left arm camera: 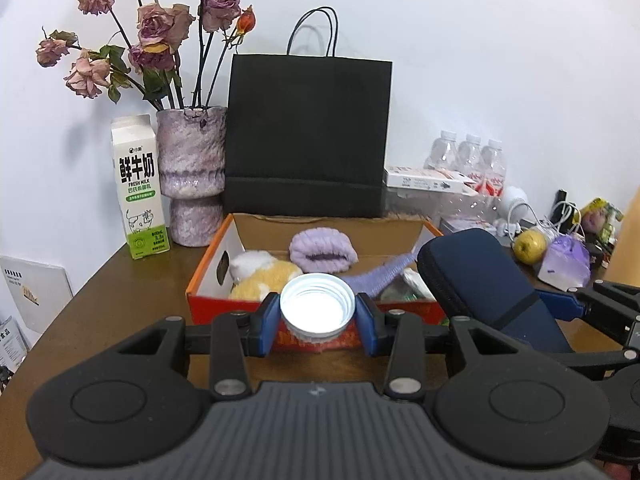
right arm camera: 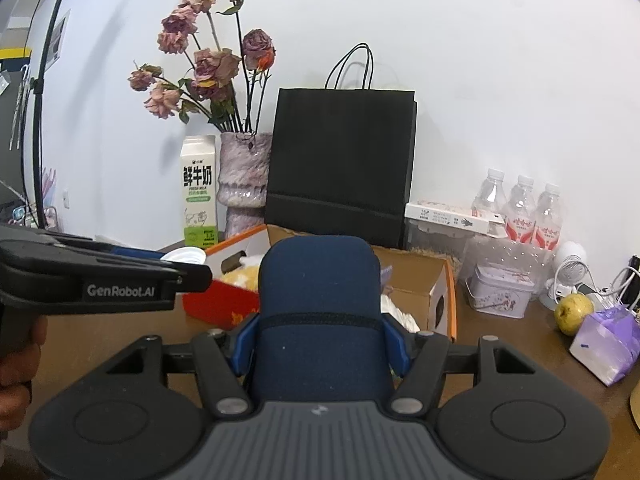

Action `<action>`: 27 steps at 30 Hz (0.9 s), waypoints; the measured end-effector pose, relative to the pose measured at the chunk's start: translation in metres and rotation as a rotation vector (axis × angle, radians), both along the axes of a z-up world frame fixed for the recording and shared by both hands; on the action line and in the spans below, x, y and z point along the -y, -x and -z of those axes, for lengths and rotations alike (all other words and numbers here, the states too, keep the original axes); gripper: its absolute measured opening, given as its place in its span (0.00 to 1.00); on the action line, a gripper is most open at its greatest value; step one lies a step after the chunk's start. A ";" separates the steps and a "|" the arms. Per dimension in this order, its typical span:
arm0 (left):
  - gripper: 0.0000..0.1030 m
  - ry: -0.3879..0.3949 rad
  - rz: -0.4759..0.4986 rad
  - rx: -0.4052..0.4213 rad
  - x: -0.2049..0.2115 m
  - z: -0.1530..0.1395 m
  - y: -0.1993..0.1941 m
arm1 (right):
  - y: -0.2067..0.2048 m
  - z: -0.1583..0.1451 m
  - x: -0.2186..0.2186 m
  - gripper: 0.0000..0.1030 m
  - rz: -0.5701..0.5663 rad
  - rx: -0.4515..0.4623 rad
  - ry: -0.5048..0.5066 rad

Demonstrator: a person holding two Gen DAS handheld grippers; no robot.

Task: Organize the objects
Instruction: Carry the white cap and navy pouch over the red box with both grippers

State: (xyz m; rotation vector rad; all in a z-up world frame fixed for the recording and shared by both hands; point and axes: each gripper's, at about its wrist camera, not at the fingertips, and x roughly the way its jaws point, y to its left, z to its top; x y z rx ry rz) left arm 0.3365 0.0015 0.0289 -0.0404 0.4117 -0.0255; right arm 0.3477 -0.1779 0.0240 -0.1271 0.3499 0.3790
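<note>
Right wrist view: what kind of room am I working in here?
Probably a home or small-office desk against a white wall: a brown wooden table crowded with a purple vase of dried roses, a green-and-white milk carton and clear plastic water bottles.

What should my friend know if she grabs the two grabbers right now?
Left gripper: shut on a white cap, held near the orange box.
Right gripper: shut on a navy zip case, also held near the box.
Already in the box: purple knit piece, yellow-white plush.
Left to do: place cap and case. The apple and purple bag on the table may follow.
</note>
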 end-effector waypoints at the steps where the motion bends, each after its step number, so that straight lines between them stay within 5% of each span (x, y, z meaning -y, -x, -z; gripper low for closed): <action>1: 0.40 0.000 -0.004 0.001 -0.001 0.000 -0.005 | -0.005 -0.001 -0.001 0.60 0.001 0.000 -0.005; 27: 0.40 0.014 -0.033 0.052 -0.007 -0.009 -0.122 | -0.118 0.001 -0.037 0.60 -0.022 0.016 -0.001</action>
